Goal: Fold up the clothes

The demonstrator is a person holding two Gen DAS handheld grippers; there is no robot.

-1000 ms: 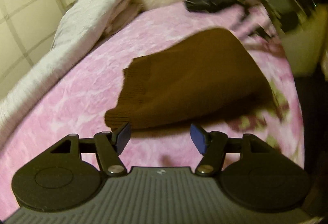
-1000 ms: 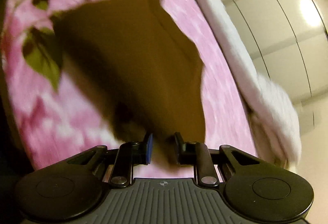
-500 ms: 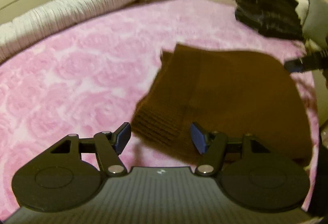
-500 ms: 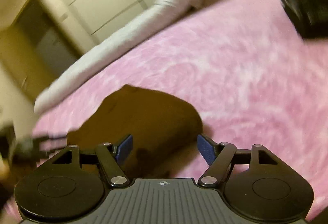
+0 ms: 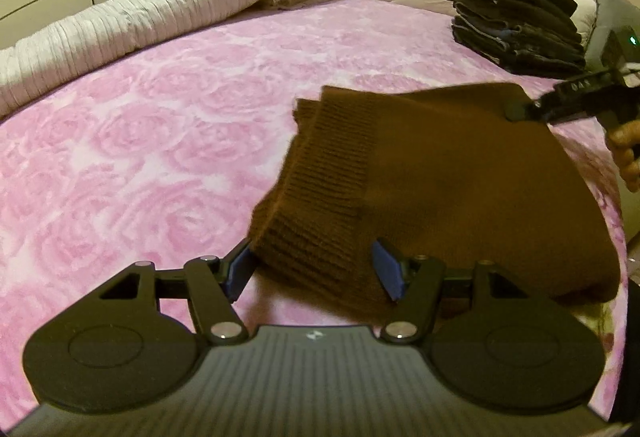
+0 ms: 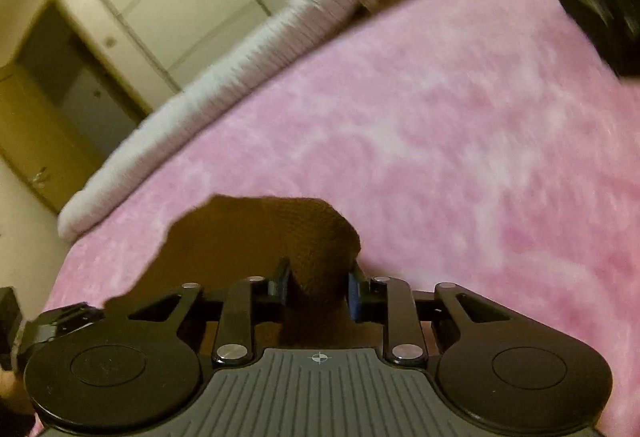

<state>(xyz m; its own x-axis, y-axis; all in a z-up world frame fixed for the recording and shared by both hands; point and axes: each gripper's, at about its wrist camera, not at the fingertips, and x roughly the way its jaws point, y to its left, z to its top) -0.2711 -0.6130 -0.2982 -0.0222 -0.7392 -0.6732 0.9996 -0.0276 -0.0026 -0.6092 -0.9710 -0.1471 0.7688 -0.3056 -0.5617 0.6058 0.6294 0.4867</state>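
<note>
The brown sweater lies folded in several layers on the pink bed, its ribbed hem turned toward the left gripper.

The left gripper's fingers stand wide, one on each side of the sweater's near hem corner, not closed on it. The right gripper has its fingers narrow, pinching a thick bunch of the sweater's far corner; in the left view it reaches in from the sweater's right side.

Risks, as I judge them:
- The right pinch takes a rounded wad of knit, not a flat edge. If only the top layers are caught, a lift could peel them off and undo the stack.
- With the left fingers not gripping, a pull from the right alone would drag or skew the sweater across the bed and let the hem layers fan out; they already sit slightly stepped.
- The knit is soft and thick, so it may slide out of a shallow grip.

Room around the sweater:
- To its left the bed is open as far as the white quilt along the far edge.
- Behind it, a stack of dark clothes sits near but apart.
- On its right the bed edge is close, leaving little margin there.
</note>
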